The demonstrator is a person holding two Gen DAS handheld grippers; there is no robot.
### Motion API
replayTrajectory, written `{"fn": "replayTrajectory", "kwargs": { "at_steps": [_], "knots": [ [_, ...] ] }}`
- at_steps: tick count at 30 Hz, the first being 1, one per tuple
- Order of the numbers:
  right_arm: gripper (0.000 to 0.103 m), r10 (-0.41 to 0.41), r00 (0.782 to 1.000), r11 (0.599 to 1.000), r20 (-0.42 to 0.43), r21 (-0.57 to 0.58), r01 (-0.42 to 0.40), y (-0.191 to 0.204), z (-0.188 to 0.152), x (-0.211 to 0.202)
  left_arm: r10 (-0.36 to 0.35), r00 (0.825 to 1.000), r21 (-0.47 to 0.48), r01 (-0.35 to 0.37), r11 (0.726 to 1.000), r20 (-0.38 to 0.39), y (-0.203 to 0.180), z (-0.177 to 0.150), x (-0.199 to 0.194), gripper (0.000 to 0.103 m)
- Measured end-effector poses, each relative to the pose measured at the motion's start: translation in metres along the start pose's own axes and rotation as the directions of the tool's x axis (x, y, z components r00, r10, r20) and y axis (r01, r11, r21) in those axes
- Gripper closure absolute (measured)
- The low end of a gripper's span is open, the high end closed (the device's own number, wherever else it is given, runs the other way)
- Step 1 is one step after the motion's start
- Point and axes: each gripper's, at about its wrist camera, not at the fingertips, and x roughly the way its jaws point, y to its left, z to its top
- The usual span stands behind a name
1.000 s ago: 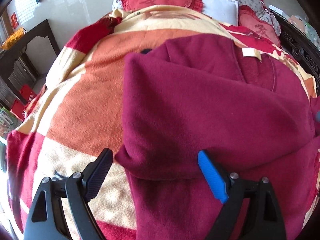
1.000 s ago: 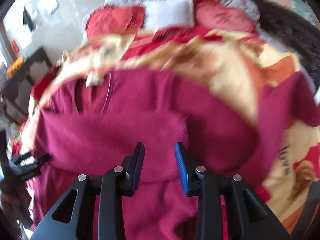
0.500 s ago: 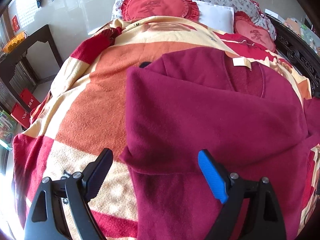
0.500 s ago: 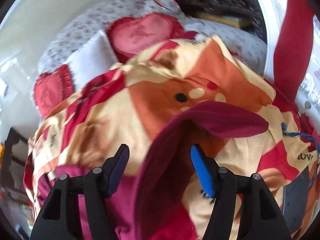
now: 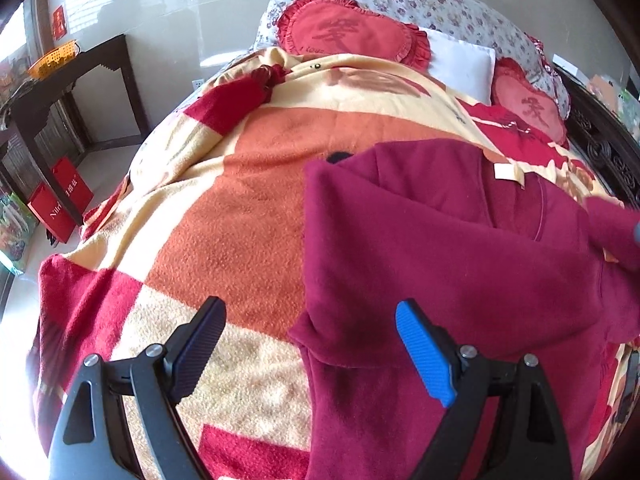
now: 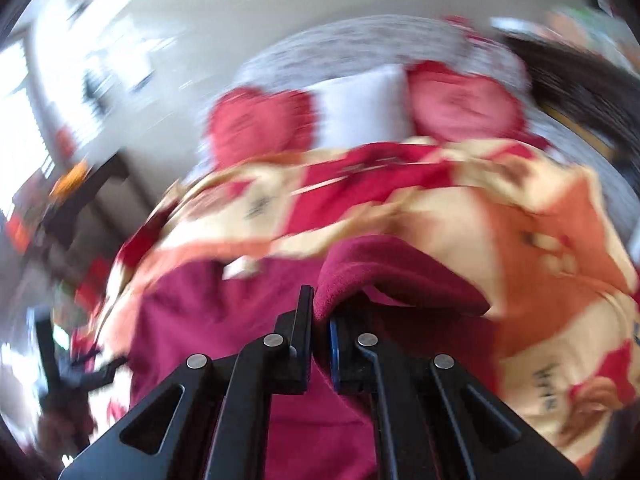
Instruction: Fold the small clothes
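Observation:
A dark red fleece top (image 5: 460, 248) lies on the bed with its left sleeve folded across the body and a white neck label (image 5: 505, 171) at the far end. My left gripper (image 5: 312, 344) is open and empty, hovering over the folded sleeve's near cuff. In the blurred right wrist view, my right gripper (image 6: 320, 320) is shut on the top's right sleeve (image 6: 384, 276), lifted above the garment body (image 6: 224, 320). That lifted sleeve shows at the right edge of the left wrist view (image 5: 616, 232).
The bed is covered by an orange, cream and red blanket (image 5: 248, 208). Red heart cushions (image 5: 352, 36) and a white pillow (image 5: 460, 64) lie at the head. A dark side table (image 5: 68, 80) and red bags (image 5: 60, 200) stand at the left.
My right gripper went from open around the right sleeve to shut on it, then swung back toward the garment. My left gripper stayed open and drew back a little.

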Motion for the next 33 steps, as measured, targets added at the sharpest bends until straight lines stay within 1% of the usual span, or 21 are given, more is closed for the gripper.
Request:
{"fn": "replayTrajectory", "kwargs": {
  "at_steps": [1,3,4,5,6,7,9,11,12,14,16,17,19,21,22,24,25,26,28,31,33],
  "knots": [
    [0.103,0.018,1.000,0.999,-0.025,-0.049,-0.019,0.020,-0.010,0.009,0.001,1.000,0.003,-0.001,1.000,-0.003,0.000,-0.001,0.000,0.013],
    [0.103,0.046,0.992,0.990,-0.117,-0.127,-0.061,0.051,-0.036,0.036,0.002,1.000,0.017,-0.002,1.000,-0.011,-0.002,-0.004,0.001,0.013],
    [0.101,0.062,0.980,0.984,-0.187,-0.154,-0.091,0.063,-0.050,0.052,0.001,1.000,0.026,-0.001,1.000,-0.014,-0.002,-0.005,0.002,0.013],
    [0.095,0.071,0.964,0.977,-0.257,-0.176,-0.119,0.073,-0.063,0.065,0.000,1.000,0.033,0.001,0.999,-0.014,-0.002,-0.007,0.001,0.013],
    [0.094,0.080,0.952,0.973,-0.295,-0.186,-0.139,0.077,-0.072,0.072,0.000,1.000,0.038,0.001,0.999,-0.014,-0.003,-0.007,0.002,0.013],
    [0.093,0.082,0.945,0.970,-0.315,-0.191,-0.148,0.079,-0.080,0.077,0.001,1.000,0.043,0.000,0.999,-0.013,-0.003,-0.008,0.002,0.013],
    [0.090,0.093,0.948,0.975,-0.304,-0.167,-0.149,0.072,-0.085,0.074,0.002,1.000,0.042,-0.001,0.999,-0.009,0.000,-0.008,0.003,0.013],
    [0.085,0.129,0.954,0.984,-0.270,-0.086,-0.158,0.056,-0.080,0.067,-0.002,1.000,0.028,0.003,1.000,-0.011,0.002,-0.007,0.004,0.013],
    [0.083,0.133,0.958,0.987,-0.254,-0.054,-0.152,0.049,-0.076,0.065,-0.008,1.000,0.015,0.009,1.000,-0.012,0.004,-0.006,0.005,0.013],
    [0.083,0.130,0.968,0.991,-0.215,-0.002,-0.133,0.038,-0.065,0.063,-0.017,1.000,-0.004,0.016,1.000,-0.011,0.006,-0.005,0.004,0.013],
    [0.079,0.115,0.978,0.993,-0.174,0.038,-0.110,0.030,-0.054,0.064,-0.023,1.000,-0.018,0.023,1.000,-0.006,0.008,-0.005,0.002,0.013],
    [0.078,0.101,0.984,0.994,-0.149,0.049,-0.095,0.030,-0.046,0.068,-0.026,1.000,-0.023,0.026,0.999,-0.006,0.009,-0.004,0.001,0.013],
    [0.078,0.094,0.988,0.995,-0.121,0.032,-0.090,0.037,-0.037,0.071,-0.040,0.999,-0.034,0.040,0.999,-0.001,0.011,-0.002,-0.002,0.013],
    [0.077,0.108,0.989,0.993,-0.101,-0.041,-0.112,0.060,-0.033,0.074,-0.052,0.999,-0.051,0.053,0.997,0.006,0.015,0.001,-0.006,0.013],
    [0.077,0.133,0.986,0.986,-0.104,-0.089,-0.142,0.074,-0.033,0.075,-0.055,0.998,-0.059,0.056,0.997,0.010,0.017,0.002,-0.007,0.013],
    [0.076,0.218,0.959,0.947,-0.183,-0.196,-0.253,0.107,-0.040,0.083,-0.055,0.998,-0.065,0.056,0.996,0.014,0.019,0.004,-0.009,0.013],
    [0.076,0.238,0.944,0.930,-0.227,-0.228,-0.289,0.119,-0.046,0.087,-0.054,0.998,-0.065,0.055,0.996,0.014,0.019,0.005,-0.009,0.013],
    [0.076,0.238,0.935,0.916,-0.264,-0.261,-0.307,0.129,-0.054,0.091,-0.057,0.998,-0.064,0.058,0.996,0.014,0.019,0.006,-0.010,0.013],
    [0.076,0.215,0.938,0.912,-0.272,-0.287,-0.292,0.133,-0.062,0.091,-0.071,0.997,-0.058,0.072,0.996,0.014,0.017,0.005,-0.009,0.013],
    [0.076,0.218,0.936,0.931,-0.277,-0.228,-0.284,0.113,-0.064,0.081,-0.082,0.997,-0.039,0.082,0.996,0.010,0.009,0.005,-0.006,0.013],
    [0.076,0.192,0.945,0.949,-0.263,-0.195,-0.247,0.093,-0.060,0.071,-0.079,0.997,-0.022,0.080,0.997,0.007,0.001,0.005,-0.002,0.013]
  ]
}}
